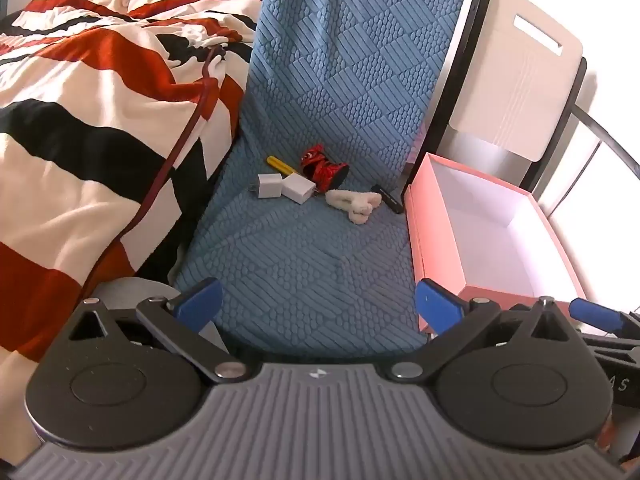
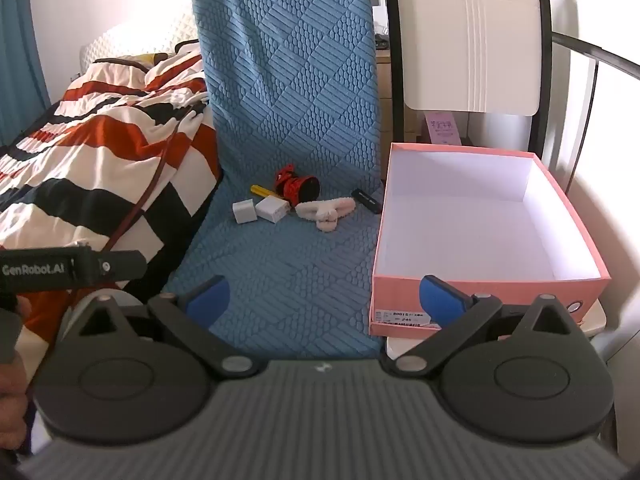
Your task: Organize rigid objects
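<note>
Right wrist: "GenRobot.AI" on left tongs.

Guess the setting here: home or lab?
Home, most likely a bedroom: a bed with a striped duvet sits beside the blue-covered chair holding small items, and a pink box rests on a second white chair. Both grippers are open and holding nothing.
</note>
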Available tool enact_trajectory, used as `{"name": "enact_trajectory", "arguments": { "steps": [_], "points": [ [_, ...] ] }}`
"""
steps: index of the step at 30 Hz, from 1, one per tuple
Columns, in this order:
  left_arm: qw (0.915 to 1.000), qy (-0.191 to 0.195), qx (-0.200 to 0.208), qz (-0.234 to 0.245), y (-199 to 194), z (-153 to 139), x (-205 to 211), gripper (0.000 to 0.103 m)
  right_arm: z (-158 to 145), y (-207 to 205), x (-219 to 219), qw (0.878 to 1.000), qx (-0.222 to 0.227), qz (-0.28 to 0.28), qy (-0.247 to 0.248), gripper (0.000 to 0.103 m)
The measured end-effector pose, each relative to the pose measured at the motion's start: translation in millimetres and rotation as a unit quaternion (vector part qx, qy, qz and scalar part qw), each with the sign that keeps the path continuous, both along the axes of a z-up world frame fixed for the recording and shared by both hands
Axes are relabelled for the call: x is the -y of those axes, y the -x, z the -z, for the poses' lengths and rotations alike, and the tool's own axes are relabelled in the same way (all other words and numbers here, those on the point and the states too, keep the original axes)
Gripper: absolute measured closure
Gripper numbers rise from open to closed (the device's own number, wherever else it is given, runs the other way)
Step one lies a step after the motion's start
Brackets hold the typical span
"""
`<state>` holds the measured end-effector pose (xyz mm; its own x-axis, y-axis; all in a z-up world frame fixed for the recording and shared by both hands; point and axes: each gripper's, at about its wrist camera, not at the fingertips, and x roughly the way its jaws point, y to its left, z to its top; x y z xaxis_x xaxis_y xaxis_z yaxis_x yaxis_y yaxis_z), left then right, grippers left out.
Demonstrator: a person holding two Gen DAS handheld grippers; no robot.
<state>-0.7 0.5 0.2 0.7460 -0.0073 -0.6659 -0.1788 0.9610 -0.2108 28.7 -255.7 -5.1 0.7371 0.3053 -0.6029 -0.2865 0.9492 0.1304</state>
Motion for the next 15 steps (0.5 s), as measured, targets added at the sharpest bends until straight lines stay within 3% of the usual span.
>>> {"name": "enact_trajectory", "arguments": {
  "steps": [15],
  "points": [
    [1.0000,-0.001,-0.004,-0.004,-0.5,-1.6,-1.8,0.000,-1.0,-4.4,-4.0,1.000,-0.013,0.009,0.006,0.000]
  ]
}}
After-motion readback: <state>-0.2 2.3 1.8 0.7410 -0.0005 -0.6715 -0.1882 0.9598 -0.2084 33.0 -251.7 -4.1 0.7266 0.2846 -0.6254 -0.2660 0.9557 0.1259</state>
